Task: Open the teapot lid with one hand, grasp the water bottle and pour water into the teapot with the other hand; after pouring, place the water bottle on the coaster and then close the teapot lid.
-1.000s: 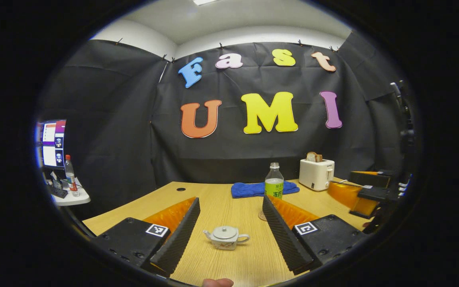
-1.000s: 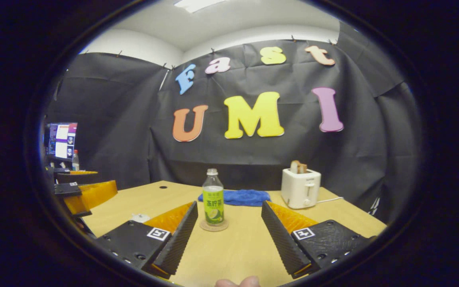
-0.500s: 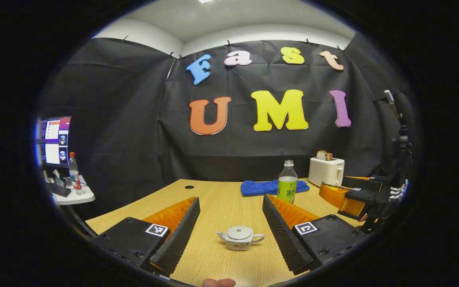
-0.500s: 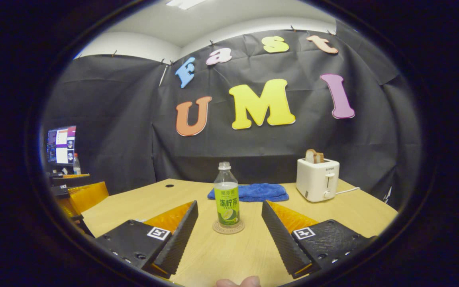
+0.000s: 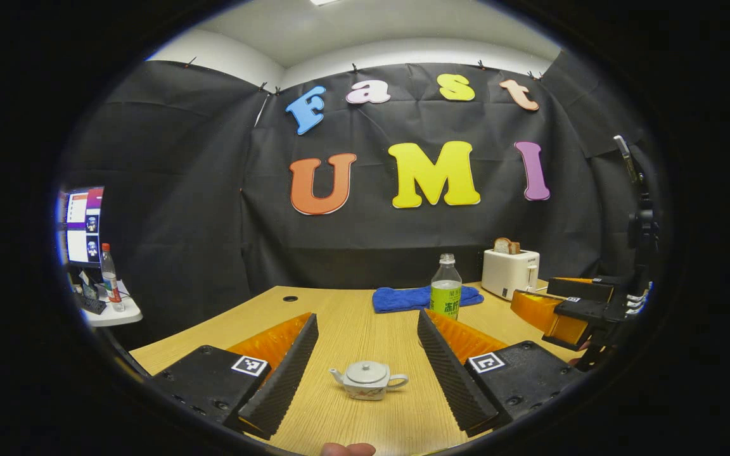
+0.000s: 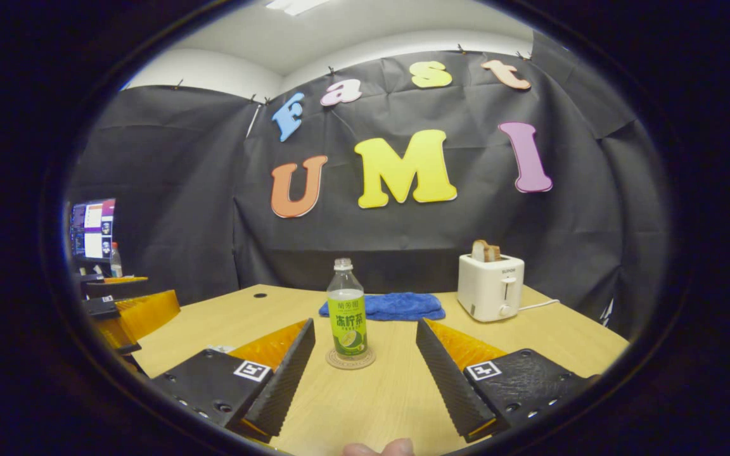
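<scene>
In the left gripper view, we are holding the left tongs (image 5: 365, 361) spread wide and empty, and the teapot (image 5: 368, 380) is sitting on the table (image 5: 352, 323) straight ahead between the fingers, lid on, spout pointing left.

In the right gripper view, we are keeping the right tongs (image 6: 365, 361) released too; the water bottle (image 6: 347, 307) is standing upright on its coaster (image 6: 350, 358), dead ahead.
</scene>
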Action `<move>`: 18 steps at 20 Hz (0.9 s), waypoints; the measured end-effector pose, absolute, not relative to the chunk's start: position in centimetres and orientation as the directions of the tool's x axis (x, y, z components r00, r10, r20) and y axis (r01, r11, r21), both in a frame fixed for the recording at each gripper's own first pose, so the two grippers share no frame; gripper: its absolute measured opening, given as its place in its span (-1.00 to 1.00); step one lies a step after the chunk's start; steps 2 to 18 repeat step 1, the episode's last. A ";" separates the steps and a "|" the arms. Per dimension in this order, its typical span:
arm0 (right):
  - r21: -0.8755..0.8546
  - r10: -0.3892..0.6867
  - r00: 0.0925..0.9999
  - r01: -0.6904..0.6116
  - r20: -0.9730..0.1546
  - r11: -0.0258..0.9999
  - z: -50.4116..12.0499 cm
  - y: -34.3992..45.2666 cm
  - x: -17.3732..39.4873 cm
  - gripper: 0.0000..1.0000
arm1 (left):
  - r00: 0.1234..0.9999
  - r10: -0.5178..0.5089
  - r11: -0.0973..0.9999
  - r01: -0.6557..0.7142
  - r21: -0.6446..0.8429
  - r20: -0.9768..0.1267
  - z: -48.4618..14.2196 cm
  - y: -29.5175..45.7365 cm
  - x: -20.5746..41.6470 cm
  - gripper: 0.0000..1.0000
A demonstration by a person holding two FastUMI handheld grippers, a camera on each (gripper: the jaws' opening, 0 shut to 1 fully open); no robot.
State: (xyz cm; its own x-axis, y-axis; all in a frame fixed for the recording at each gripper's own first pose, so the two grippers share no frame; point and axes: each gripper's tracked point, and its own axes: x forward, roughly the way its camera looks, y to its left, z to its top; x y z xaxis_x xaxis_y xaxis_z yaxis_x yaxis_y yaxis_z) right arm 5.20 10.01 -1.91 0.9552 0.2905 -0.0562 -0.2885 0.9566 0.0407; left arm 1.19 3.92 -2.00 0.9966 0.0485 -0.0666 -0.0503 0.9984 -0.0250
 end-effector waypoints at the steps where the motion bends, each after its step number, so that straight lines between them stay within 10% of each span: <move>1: 0.041 0.286 0.957 -0.285 -0.050 0.958 -1.7 9.9 5.0 0.92 | 0.997 0.048 0.998 -0.050 -0.025 -0.066 -2.0 3.9 1.2 0.98; 18: 0.041 0.286 0.957 -0.285 -0.050 0.958 -1.7 9.9 5.0 0.92 | 0.997 0.048 0.998 -0.050 -0.025 -0.066 -2.0 3.9 1.2 0.98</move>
